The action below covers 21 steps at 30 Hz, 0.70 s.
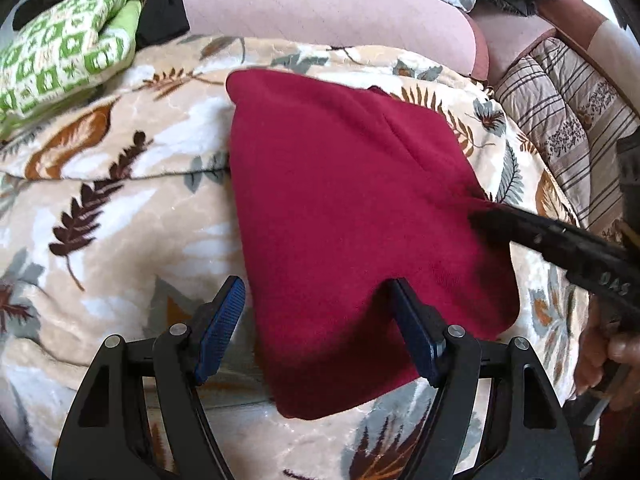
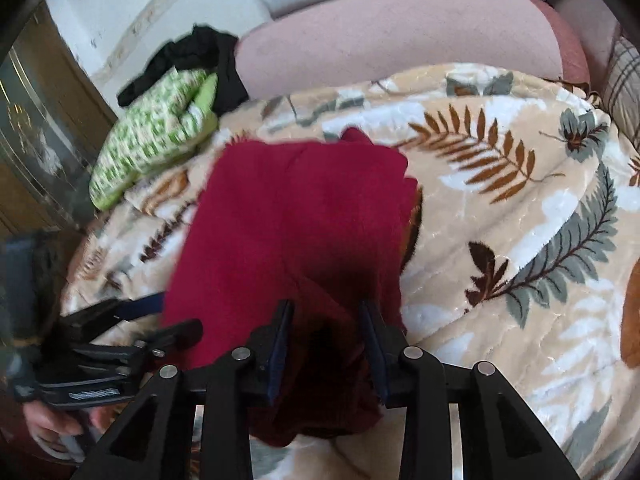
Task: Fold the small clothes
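A dark red cloth (image 1: 360,216) lies folded flat on a leaf-patterned blanket (image 1: 120,208) that covers a bed or couch.

The left hand-held gripper (image 1: 318,320) hovers over the near edge of the cloth with its blue-padded fingers (image 1: 222,320) well apart. One finger stands over the blanket beside the cloth, and the other rests at the cloth's near edge. Nothing is pinched between them.

The right hand-held gripper (image 2: 326,344) sits at the cloth's right side. Its fingers are a little apart, with a bunched fold of the red cloth lying between them. Whether the pads press on that fold, I cannot tell. From the left camera, this gripper comes in from the right and its tip meets the cloth's edge.

A green and white patterned cloth (image 1: 60,52) lies folded on the far left of the blanket, beside black clothing (image 2: 200,60). A pink cushion (image 1: 328,8) lies behind the blanket.
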Available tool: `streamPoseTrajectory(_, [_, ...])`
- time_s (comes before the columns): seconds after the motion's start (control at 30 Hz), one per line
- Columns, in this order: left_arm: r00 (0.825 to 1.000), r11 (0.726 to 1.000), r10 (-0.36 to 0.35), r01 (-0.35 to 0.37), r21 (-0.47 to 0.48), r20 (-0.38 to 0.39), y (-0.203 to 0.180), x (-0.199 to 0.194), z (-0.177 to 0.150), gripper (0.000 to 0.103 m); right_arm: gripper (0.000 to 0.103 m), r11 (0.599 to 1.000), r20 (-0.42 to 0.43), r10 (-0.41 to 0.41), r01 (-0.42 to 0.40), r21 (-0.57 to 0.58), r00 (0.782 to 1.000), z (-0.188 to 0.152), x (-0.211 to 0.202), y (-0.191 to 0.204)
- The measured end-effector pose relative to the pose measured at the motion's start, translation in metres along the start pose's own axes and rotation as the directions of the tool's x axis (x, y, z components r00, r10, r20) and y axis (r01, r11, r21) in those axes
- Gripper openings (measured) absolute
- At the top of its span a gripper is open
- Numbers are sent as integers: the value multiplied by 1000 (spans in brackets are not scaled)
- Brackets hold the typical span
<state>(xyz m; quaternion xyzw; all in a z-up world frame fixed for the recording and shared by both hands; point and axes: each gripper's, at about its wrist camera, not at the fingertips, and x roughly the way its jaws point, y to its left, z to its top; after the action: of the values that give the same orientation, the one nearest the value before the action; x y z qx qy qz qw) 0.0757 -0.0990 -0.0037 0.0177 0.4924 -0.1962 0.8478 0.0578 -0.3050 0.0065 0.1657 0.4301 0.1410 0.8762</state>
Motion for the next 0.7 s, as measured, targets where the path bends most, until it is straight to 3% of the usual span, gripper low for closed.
streamPoseTrajectory(0.23, [999,1000,-1,2,-26,47,1,-7,15,74,34,1000,63,-22,23,-11,998,25,-5,13])
streamPoseTrajectory(0.33, [999,999,1,1,-34,46,1,-1,22,74,34,999,69,-36,37,-9,997,35,8,13])
streamPoseTrajectory(0.53, [999,998,-15,17,-68,29,3,20,29,75,34,990,30,-142,143,-18,989,42,46,-2])
streamPoseTrajectory(0.6, [1000,998,-11,13,-67,29,3,26,30,80,34,988,25,-152,152,5,988,42,58,-13])
streamPoseTrajectory(0.67, [1000,997,-10,11,-72,15,5,34,32,82,43,987,25,-157,156,32,987,42,67,-23])
streamPoseTrajectory(0.7, [1000,996,-15,15,-83,7,7,37,32,82,52,988,19,-145,143,58,989,42,71,-29])
